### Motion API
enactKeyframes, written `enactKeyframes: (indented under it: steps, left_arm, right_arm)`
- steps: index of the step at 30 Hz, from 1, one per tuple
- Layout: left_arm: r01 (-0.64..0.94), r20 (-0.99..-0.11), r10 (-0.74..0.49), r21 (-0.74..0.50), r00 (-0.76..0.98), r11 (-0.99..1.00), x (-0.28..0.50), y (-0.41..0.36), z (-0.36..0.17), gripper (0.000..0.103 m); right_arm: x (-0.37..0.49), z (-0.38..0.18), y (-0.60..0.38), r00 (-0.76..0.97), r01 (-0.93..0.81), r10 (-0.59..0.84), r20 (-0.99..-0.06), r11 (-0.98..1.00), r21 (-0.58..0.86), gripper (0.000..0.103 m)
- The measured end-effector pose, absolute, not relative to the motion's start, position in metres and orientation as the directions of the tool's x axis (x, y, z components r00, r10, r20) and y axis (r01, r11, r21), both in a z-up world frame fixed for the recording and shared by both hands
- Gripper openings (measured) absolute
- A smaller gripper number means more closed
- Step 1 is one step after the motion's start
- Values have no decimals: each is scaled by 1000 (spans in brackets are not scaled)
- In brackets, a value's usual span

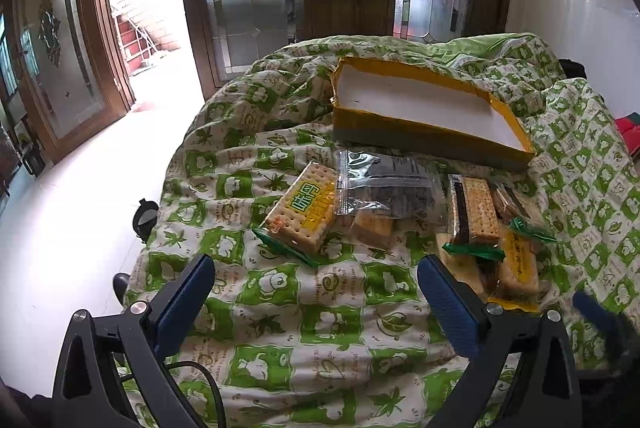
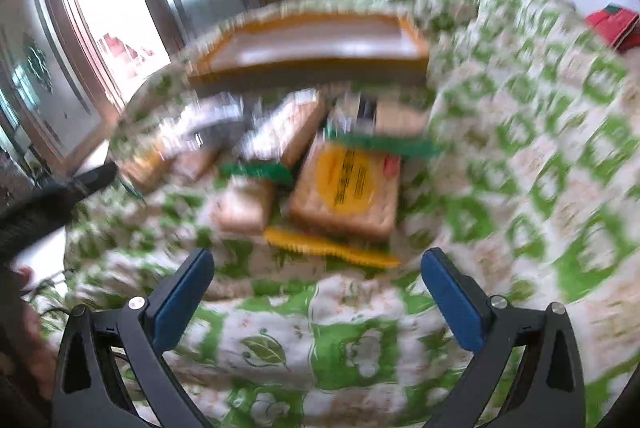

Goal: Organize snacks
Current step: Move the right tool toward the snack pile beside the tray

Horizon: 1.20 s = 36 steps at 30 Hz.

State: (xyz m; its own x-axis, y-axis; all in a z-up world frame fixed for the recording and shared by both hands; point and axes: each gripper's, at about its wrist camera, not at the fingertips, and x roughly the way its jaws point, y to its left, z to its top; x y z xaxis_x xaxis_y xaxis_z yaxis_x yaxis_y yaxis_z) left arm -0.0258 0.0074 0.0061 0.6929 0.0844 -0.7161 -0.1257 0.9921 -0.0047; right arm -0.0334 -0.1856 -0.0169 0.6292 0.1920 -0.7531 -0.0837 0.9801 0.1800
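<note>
The cracker packs (image 1: 303, 209) lie in a loose cluster on the green-patterned quilt (image 1: 280, 328), just in front of the empty yellow box (image 1: 424, 108). I judge them light, brittle inside and slick-wrapped, so I would take one across its flat faces, not by the crimped ends. My left tool (image 1: 316, 304) hangs wide open, holding nothing, short of the packs. My right tool (image 2: 318, 302) is equally wide and empty, facing the nearest pack (image 2: 346, 188) through heavy blur.

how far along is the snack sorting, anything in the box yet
Nothing done yet: the yellow box shows only its bare white floor. Nothing in hand: left gripper and right gripper are open and hold nothing. Left: every cracker packet lies on the quilt.
</note>
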Motion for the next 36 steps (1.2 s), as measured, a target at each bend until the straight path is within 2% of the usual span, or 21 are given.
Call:
enactKeyframes:
  steps: [5, 11, 18, 36]
  left_arm:
    - [-105, -713, 46, -39, 700, 994, -26, 5, 5, 102]
    - [-109, -720, 62, -19, 692, 994, -27, -2, 2, 102]
    - [-111, -732, 65, -16, 678, 994, -29, -4, -1, 102]
    - [-75, -741, 27, -32, 671, 997, -19, -14, -4, 102]
  right_arm:
    - [-24, 15, -202, 700, -98, 190, -688, 980, 172, 103]
    - [-28, 23, -208, 739, -98, 131, -661, 991, 87, 103]
    - [-35, 29, -200, 757, -140, 136, -640, 989, 44, 103]
    - [-17, 30, -207, 693, -147, 127, -710, 989, 33, 103]
